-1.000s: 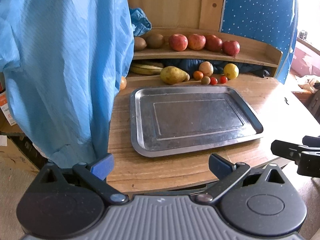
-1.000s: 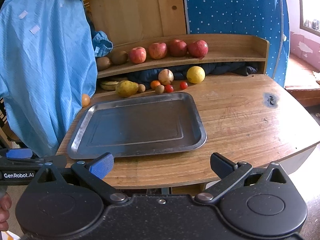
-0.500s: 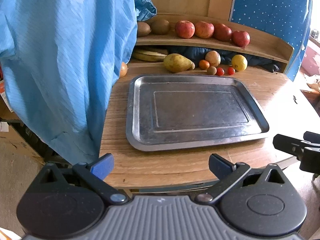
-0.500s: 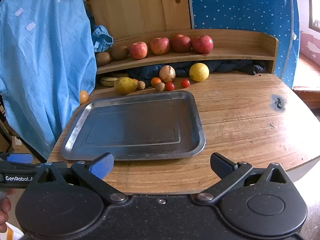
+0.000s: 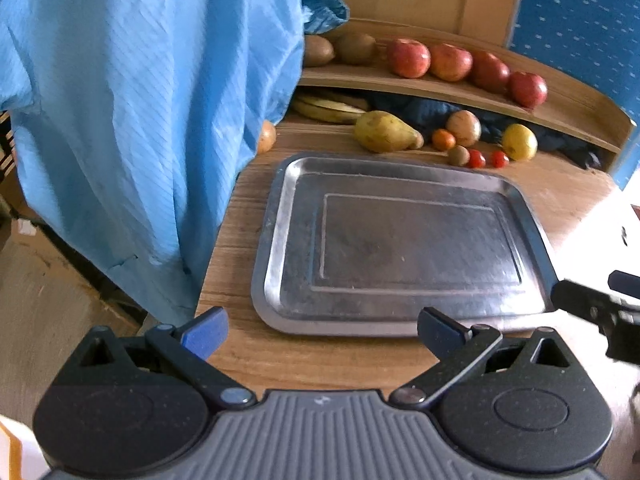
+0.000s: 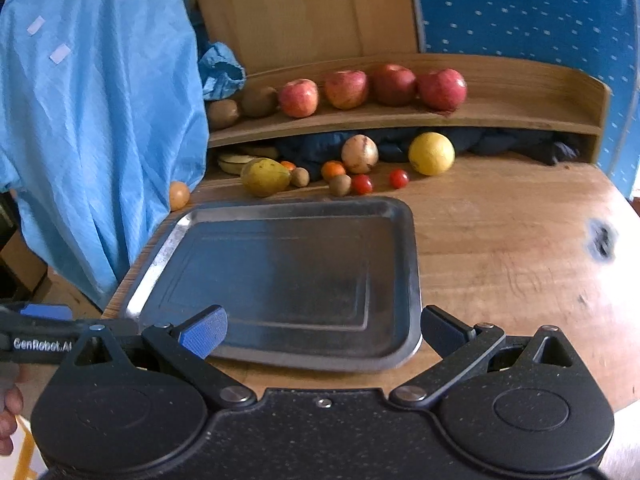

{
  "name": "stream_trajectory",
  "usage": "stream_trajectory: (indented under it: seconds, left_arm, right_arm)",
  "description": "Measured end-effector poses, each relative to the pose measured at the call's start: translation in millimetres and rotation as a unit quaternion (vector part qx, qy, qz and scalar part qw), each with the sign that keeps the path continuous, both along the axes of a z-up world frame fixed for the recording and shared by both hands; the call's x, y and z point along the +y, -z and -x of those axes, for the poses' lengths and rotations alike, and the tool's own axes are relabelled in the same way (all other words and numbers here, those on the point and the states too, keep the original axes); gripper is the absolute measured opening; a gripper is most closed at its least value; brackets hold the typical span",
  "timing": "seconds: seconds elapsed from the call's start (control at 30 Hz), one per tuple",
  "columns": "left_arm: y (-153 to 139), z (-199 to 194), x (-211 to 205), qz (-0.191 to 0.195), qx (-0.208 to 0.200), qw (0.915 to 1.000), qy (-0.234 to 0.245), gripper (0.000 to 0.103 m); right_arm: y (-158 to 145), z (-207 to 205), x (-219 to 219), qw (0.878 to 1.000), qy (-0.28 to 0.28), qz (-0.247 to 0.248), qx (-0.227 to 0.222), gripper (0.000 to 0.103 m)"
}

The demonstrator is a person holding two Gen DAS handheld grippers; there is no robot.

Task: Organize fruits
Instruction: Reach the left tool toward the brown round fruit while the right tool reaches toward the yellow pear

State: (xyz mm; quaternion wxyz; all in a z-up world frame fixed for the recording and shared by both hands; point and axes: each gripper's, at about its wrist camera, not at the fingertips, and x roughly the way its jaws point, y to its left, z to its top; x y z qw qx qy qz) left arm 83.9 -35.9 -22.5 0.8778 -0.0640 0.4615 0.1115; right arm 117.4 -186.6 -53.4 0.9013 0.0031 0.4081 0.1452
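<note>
Two tools hover at the near edge of the wooden surface (image 6: 500, 240), left tool (image 5: 320, 328) and right tool (image 6: 322, 326) both spread apart, holding nothing; the metal tray (image 6: 408, 264) lies bare, with pear (image 6: 265, 177), lemon (image 6: 431, 153) and cherry tomatoes (image 6: 362, 184) beyond it below the shelf's four apples (image 6: 372, 88)

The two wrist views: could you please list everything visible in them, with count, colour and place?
Tray: one, grey metal, table centre, nothing in it.
Apples: four, red, upper shelf.
Kiwis: two, brown, upper shelf, left of the apples.
Pear: one, yellow-green, behind the tray.
Bananas: yellow, count unclear, under the shelf.
Lemon: one, yellow, behind the tray.
Cherry tomatoes: two, red, behind the tray.
Table: one, brown wood.
Blue garment: one, hanging on the left.
Left gripper: open, before the tray's near edge.
Right gripper: open, over the tray's near edge.
</note>
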Motion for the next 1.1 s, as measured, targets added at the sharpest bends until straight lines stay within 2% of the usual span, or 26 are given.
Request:
stream_trajectory:
  seconds: [0.17,0.33,0.63,0.83,1.1]
  left_arm:
    - [2,-19,-6,-0.012,0.016,0.9991,-0.037,0.103]
    - [-1,-32,-16,-0.016,0.016,0.9982,-0.055,0.103]
    - [-2,-47,-21,-0.013,0.046,0.9944,-0.094,0.103]
    - [-10,-56,-22,-0.023,0.031,0.9953,-0.089,0.103]
    - [-8,-77,-15,-0.034,0.045,0.9957,-0.074,0.103]
  right_arm:
    - [1,-19,-5,0.999,-0.044,-0.009,0.026,0.103]
    - [-2,-30,-10,0.997,-0.075,-0.004,0.031,0.103]
    - [-1,-39,-22,0.993,-0.111,0.002,0.040,0.103]
    - [-1,-47,-27,0.993,-0.109,-0.002,0.037,0.103]
    - [1,-57,-19,0.992,-0.124,0.015,0.020,0.103]
